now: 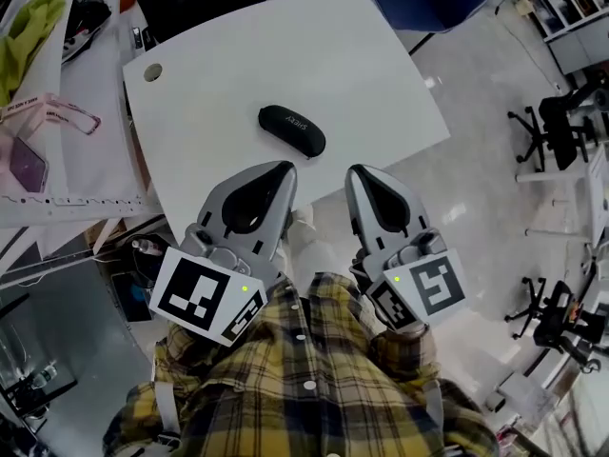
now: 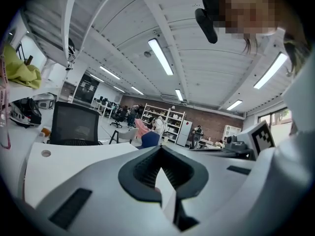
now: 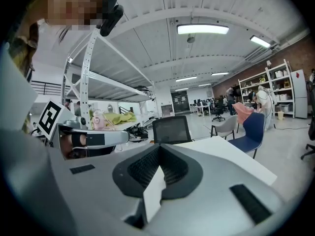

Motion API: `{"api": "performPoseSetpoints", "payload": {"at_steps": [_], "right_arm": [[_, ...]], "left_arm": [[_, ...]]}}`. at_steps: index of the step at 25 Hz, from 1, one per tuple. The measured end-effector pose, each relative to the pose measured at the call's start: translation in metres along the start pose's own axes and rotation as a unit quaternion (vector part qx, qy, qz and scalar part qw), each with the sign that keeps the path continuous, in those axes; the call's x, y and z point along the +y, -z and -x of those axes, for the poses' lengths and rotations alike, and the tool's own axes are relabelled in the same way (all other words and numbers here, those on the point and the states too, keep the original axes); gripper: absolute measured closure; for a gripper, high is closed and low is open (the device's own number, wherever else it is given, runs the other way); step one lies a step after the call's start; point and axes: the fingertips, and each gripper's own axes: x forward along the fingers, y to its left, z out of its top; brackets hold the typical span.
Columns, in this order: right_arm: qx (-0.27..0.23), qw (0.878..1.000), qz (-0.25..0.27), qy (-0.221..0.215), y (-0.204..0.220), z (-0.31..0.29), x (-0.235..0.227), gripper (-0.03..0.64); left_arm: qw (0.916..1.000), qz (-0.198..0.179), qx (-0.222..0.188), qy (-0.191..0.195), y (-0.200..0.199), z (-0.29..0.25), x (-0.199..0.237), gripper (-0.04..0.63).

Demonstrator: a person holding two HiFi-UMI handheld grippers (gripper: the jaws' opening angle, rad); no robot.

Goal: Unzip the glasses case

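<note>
Left gripper (image 1: 283, 168) and right gripper (image 1: 359, 171), jaws closed on nothing, hover short of the black glasses case (image 1: 292, 129) on the white table (image 1: 381, 74), apparently lining up an approach.

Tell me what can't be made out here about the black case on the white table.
- Head view: the glasses case is too small and dark to show its zip or pull.
- Left gripper view: no case shows; the shut left tongs fill the lower picture.
- Right gripper view: the same, behind the shut right tongs.
</note>
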Motion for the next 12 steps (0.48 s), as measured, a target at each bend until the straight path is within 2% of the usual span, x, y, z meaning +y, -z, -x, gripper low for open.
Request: {"api": "performPoseSetpoints", "payload": {"at_steps": [12], "right_arm": [[-0.004,0.998,0.016,-0.062,-0.040,-0.076,-0.074,0.618]], "left_arm": [[0.9985,-0.008,-0.010,-0.053,-0.032,-0.088,0.047,0.591]]}}
